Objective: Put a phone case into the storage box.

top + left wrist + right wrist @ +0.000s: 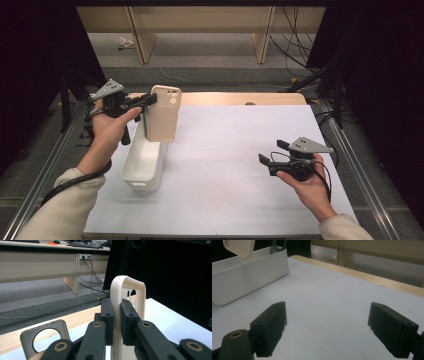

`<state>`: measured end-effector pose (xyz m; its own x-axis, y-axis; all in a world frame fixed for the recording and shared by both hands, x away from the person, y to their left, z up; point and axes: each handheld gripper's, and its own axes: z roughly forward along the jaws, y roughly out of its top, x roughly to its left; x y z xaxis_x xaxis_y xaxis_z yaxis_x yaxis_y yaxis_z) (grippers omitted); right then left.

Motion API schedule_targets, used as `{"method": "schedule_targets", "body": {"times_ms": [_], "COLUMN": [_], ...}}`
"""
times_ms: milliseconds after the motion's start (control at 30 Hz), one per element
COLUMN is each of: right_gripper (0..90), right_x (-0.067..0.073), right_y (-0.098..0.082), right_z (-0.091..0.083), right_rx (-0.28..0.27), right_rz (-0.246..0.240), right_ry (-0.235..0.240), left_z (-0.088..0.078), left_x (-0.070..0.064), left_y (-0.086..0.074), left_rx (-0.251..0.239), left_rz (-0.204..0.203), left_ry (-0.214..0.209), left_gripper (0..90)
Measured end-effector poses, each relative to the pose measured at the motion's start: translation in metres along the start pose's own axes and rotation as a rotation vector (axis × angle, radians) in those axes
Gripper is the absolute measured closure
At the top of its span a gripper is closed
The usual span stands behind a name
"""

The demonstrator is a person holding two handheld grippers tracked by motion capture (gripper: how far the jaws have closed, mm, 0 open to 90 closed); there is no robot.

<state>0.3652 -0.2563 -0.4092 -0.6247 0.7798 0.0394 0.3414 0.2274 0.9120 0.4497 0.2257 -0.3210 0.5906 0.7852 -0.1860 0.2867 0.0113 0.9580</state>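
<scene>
1. The left gripper [148, 100] is clamped on the side wall of a beige phone case [163, 114]; in the left gripper view both pads press the case's [117, 315] edge with no gap. It holds the case upright over the far end of the white bin [145, 162], with the lower edge above the rim. The right gripper [272, 152] hovers over the white table cover [225, 170] with its jaws wide apart and nothing between them.
2. I judge the step to be carrying the case, either out of the bin or down into it; which way cannot be told. Either way, keep the grip firm, since only a thin wall is pinched.
3. Move straight up or down, so the lower corner clears the bin's rim rather than catching it.
4. A grey case [45, 338] lies low beside the jaws in the left gripper view; avoid knocking it.
5. If the bin slides, the right gripper could steady its near end.
6. Beyond the table, the floor cables [92, 287] play no part.
</scene>
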Motion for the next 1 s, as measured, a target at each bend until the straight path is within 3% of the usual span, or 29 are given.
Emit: {"method": "schedule_targets", "body": {"times_ms": [1000], "right_gripper": [16.3], "right_x": [-0.002], "right_y": [-0.001], "right_z": [0.001], "right_rx": [-0.004], "right_rz": [0.003], "right_ry": [0.002], "left_z": [0.001], "left_x": [0.030], "left_y": [0.005], "left_rx": [-0.008], "left_rz": [-0.013], "left_ry": [0.063], "left_gripper": [82.0]}}
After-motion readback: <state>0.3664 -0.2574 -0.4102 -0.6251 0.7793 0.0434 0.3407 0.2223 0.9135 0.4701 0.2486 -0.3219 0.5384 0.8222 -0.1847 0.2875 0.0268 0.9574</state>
